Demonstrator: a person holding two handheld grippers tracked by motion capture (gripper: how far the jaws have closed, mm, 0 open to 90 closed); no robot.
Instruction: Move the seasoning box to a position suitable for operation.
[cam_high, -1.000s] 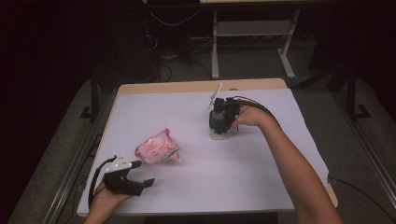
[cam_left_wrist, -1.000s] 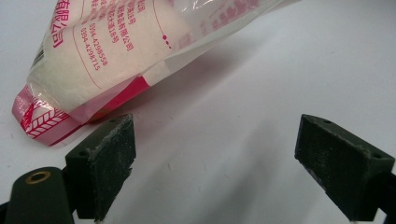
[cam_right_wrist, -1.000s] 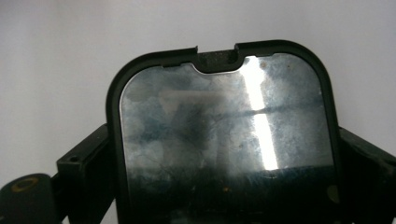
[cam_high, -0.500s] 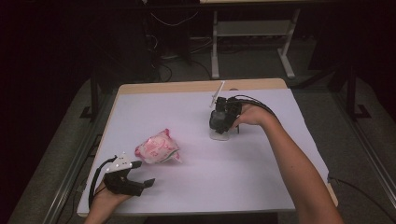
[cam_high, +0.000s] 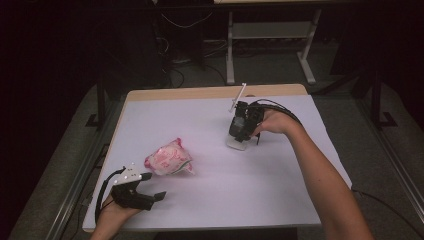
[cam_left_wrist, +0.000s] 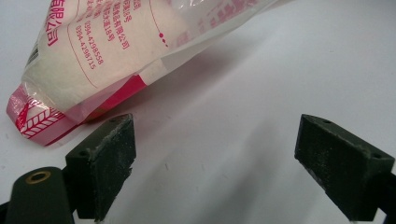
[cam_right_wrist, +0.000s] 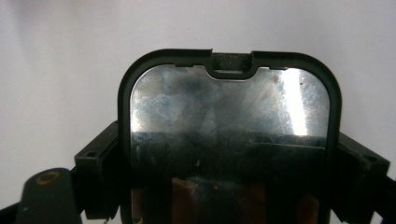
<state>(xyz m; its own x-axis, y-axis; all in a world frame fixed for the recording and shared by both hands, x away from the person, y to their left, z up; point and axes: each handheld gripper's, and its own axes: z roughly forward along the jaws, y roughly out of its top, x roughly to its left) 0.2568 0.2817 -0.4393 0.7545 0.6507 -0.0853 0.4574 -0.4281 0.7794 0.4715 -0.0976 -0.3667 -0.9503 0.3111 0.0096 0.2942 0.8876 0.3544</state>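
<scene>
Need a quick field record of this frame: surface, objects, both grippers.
surface: white table top
bag: pink-and-white plastic bag, lying near the front left
left gripper: open, just short of the bag, not touching it
right gripper: shut on scale
scale: small black-rimmed scale with a shiny metal plate, held by its two sides

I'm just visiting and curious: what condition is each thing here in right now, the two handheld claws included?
Left gripper: open, jaws wide apart, nothing between them, low over the table.
Right gripper: shut on the black-framed shiny plate, pointing down at the table.
Black-framed shiny plate: clamped at its two sides between the jaws.
Pink and white plastic bag: lying on the table, full of white contents, untouched.
</scene>
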